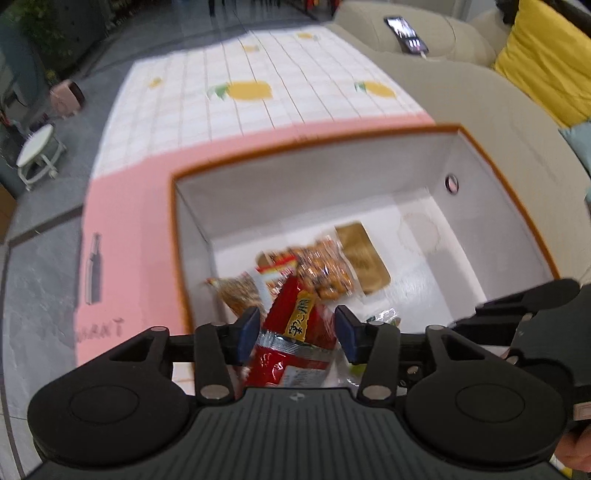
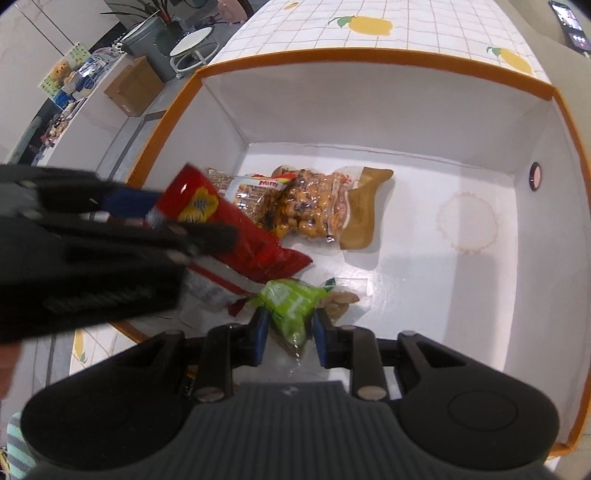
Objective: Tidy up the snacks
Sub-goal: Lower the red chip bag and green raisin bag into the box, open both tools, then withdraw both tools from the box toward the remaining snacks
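A white box with an orange rim (image 1: 310, 146) (image 2: 369, 59) stands on the table. Inside lie a clear pack of brown snacks (image 1: 325, 269) (image 2: 310, 206), a tan pack (image 1: 364, 254) (image 2: 364, 210) and a grid-patterned pack (image 1: 240, 291) (image 2: 247, 192). My left gripper (image 1: 295, 334) (image 2: 162, 218) holds a red snack bag (image 1: 295, 332) (image 2: 236, 229) between its blue pads over the box's near left part. My right gripper (image 2: 290, 338) holds a green snack bag (image 2: 291, 306) low inside the box near its front wall; a sliver of the green bag shows in the left wrist view (image 1: 384, 317).
The box sits on a tablecloth (image 1: 240, 110) with a white grid, yellow lemons and a pink border. A beige sofa (image 1: 480, 103) with a yellow cushion (image 1: 546, 59) and a phone (image 1: 406, 35) is at the right. A round white stool (image 1: 37, 151) stands on the floor at the left.
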The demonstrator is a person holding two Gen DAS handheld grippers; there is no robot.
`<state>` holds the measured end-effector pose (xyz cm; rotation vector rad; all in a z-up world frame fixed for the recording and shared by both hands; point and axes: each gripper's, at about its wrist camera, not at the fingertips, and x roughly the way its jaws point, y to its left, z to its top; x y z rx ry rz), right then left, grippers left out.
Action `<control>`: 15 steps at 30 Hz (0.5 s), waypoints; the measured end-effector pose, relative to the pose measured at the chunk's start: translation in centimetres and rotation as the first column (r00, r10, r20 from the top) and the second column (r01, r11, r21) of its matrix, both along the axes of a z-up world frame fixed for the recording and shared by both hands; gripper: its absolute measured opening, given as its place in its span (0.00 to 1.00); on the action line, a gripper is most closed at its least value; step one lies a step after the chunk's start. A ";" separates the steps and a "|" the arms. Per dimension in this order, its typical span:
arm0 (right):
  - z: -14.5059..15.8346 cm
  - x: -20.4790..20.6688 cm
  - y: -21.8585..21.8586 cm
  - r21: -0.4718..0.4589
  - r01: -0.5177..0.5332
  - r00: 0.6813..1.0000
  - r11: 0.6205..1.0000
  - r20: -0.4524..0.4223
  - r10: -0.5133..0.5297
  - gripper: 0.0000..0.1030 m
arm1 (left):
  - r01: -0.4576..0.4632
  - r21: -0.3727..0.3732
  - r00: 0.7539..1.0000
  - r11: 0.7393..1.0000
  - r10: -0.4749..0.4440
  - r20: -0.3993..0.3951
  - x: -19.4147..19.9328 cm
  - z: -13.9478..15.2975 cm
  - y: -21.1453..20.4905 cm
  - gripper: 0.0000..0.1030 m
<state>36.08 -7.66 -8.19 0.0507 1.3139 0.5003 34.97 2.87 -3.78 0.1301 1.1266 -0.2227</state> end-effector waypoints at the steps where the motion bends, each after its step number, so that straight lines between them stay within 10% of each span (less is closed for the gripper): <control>1: 0.1 -0.1 0.0 -0.012 -0.003 1.000 1.000 0.008 0.003 0.26 | -0.004 -0.003 1.000 1.000 0.004 0.015 -0.2 0.6 0.2 0.54; 15: 3.6 -2.2 0.4 -0.063 0.027 0.993 0.998 0.112 -0.020 0.52 | -0.123 -0.033 0.985 0.992 0.126 0.119 -4.9 6.0 2.7 0.63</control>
